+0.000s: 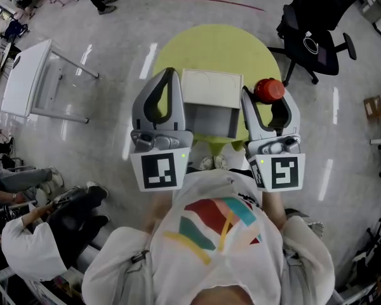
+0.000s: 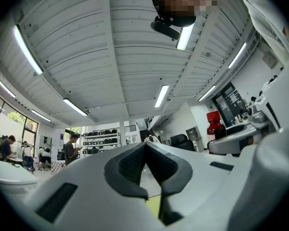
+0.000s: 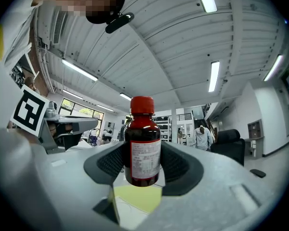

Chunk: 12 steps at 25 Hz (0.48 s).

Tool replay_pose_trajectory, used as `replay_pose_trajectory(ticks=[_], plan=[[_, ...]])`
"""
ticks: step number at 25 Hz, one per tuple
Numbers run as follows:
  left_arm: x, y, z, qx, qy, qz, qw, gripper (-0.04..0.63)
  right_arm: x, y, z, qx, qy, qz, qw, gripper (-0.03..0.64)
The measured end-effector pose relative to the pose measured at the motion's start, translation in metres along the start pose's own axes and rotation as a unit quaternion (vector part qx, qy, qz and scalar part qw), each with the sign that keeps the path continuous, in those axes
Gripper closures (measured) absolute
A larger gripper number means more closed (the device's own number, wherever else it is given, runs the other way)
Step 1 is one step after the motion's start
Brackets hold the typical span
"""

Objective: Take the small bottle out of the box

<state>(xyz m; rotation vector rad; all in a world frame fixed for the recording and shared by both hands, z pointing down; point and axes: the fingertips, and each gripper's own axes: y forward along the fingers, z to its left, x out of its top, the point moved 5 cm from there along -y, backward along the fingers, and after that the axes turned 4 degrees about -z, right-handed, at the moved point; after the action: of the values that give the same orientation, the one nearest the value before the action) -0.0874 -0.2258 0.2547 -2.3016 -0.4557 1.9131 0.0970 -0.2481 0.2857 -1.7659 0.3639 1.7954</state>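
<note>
The small bottle (image 1: 268,89), dark red with a red cap and a white label, is held upright between the pads of my right gripper (image 1: 267,99), which is shut on it above the right side of the box (image 1: 211,122). In the right gripper view the small bottle (image 3: 143,148) fills the gap of the right gripper (image 3: 142,166). The box is white with an open lid and a grey inside, and it sits on a round yellow-green table (image 1: 197,43). My left gripper (image 1: 171,75) hovers at the box's left side, shut with nothing in it; its left gripper view (image 2: 145,146) shows the tips touching.
A black office chair (image 1: 317,30) stands on the floor beyond the table at the right. A white side table (image 1: 32,75) is at the left. A seated person (image 1: 32,234) is at the lower left. A cardboard carton (image 1: 376,105) lies at the far right.
</note>
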Motion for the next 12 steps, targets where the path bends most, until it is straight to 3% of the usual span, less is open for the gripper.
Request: replay_pose_trajectory(ticks=[12], plan=[[-0.0002,-0.0004,-0.0007,0.001,0.003,-0.001,1.0000,0.580,0.0040,-0.0009,-0.0054,-0.006,-0.007,-0.012,1.000,0.402]])
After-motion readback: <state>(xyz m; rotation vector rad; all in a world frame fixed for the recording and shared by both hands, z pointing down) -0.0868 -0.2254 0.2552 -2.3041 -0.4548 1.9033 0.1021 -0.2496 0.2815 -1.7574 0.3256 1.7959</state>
